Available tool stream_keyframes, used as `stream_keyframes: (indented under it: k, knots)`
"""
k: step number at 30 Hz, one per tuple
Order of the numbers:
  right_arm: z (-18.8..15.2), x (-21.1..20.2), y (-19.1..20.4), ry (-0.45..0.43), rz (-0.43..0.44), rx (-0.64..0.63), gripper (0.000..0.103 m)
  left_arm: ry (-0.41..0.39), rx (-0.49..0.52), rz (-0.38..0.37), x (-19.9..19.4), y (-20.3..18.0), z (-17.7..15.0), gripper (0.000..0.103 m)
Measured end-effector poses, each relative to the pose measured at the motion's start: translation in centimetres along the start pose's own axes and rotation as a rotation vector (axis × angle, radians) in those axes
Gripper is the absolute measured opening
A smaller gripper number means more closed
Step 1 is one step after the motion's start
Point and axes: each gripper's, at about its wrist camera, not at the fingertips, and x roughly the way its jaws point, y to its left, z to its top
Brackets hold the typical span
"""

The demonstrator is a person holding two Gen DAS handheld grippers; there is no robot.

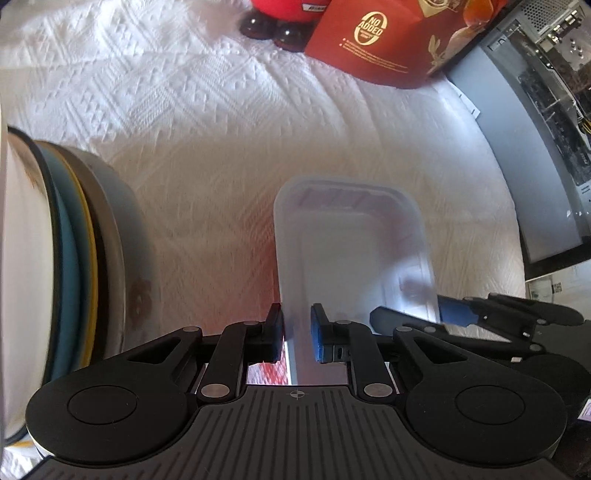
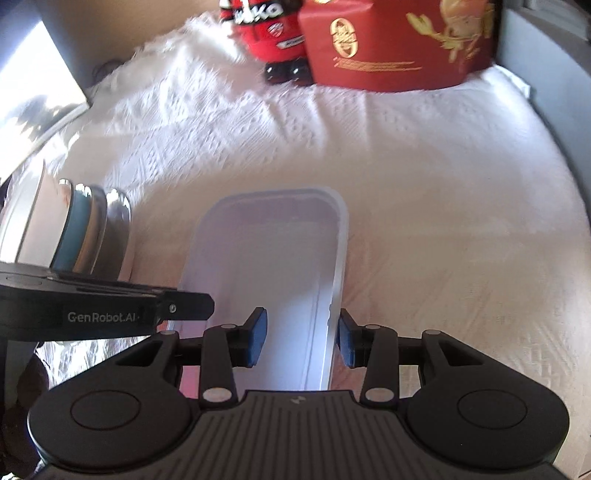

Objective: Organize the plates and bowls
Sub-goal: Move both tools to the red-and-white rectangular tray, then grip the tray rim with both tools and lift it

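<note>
A translucent white plastic tray (image 1: 351, 251) lies on the white cloth. My left gripper (image 1: 297, 338) is shut on the tray's left rim near its front edge. My right gripper (image 2: 301, 338) is open, its fingers on either side of the tray's right rim (image 2: 338, 295); the tray (image 2: 266, 258) fills the middle of the right wrist view. A stack of plates and bowls (image 1: 66, 258) stands on edge at the left: white, teal, yellow-rimmed and metal pieces. It also shows in the right wrist view (image 2: 74, 229).
A red box (image 1: 384, 40) and a red toy (image 1: 284, 14) stand at the back of the table. A grey wall and a computer case (image 1: 546, 110) border the right side. The white cloth (image 2: 443, 184) covers the table.
</note>
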Motion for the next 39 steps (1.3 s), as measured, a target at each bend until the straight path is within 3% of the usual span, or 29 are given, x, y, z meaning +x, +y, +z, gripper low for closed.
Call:
stream_keyframes:
  k: [5, 21, 29, 33, 39]
  knots:
    - [-0.8, 0.4, -0.4, 0.042, 0.009, 0.014, 0.042, 0.035, -0.018, -0.015, 1.0, 0.0, -0.1, 0.017]
    - [-1.1, 0.6, -0.4, 0.003, -0.007, 0.039, 0.042, 0.037, -0.102, -0.053, 1.1, 0.9, -0.4, 0.017]
    - [-1.0, 0.2, -0.5, -0.005, -0.005, 0.056, 0.042, 0.042, -0.054, -0.032, 0.8, -0.3, -0.2, 0.019]
    - [-0.4, -2.6, -0.2, -0.074, -0.006, 0.046, 0.042, -0.036, -0.015, -0.071, -2.4, -1.3, 0.1, 0.019]
    - [2.1, -9.6, 2.4, -0.269, 0.040, 0.004, 0.042, -0.251, 0.011, -0.114, -11.4, -0.6, 1.4, 0.019]
